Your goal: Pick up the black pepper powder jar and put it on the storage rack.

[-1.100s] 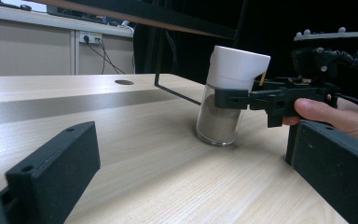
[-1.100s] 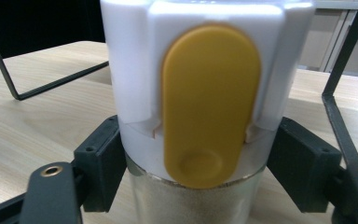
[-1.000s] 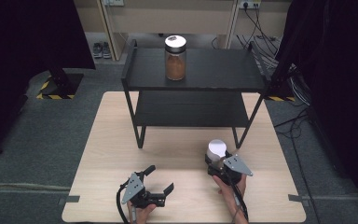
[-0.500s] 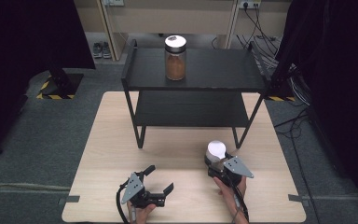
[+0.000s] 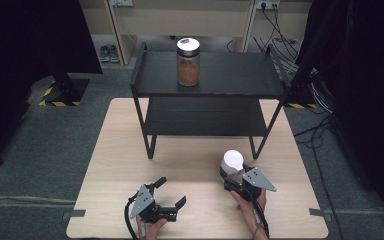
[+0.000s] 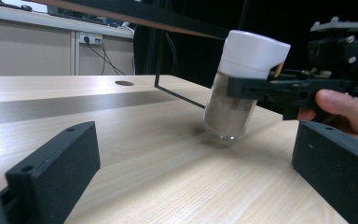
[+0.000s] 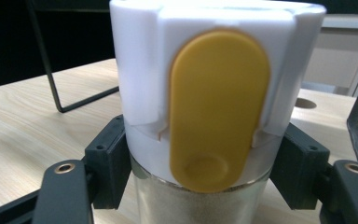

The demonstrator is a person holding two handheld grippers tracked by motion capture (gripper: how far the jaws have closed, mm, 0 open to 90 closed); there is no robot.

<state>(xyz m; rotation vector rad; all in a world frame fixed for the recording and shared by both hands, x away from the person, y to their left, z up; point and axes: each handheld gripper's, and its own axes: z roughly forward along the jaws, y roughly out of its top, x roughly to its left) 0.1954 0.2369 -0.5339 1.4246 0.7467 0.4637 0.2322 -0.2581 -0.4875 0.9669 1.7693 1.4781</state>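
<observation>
Jaws of the right gripper (image 5: pixel 234 176) clamp the white-capped shaker jar (image 5: pixel 231 163) from both sides just under its cap, tilted, its base at the surface (image 5: pixel 190 165) near the shelf's (image 5: pixel 215 75) front-right leg. At eight o'clock, well apart, the left gripper (image 5: pixel 171 192) rests with jaws wide, holding nothing.

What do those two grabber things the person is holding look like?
Each is a black hand tool. The left gripper has two chunky black jaws with small round holes. A grey three-cornered plate sits on top and a black cable trails from it. The right gripper has the same black jaws and its own grey plate dotted with small holes.
</observation>
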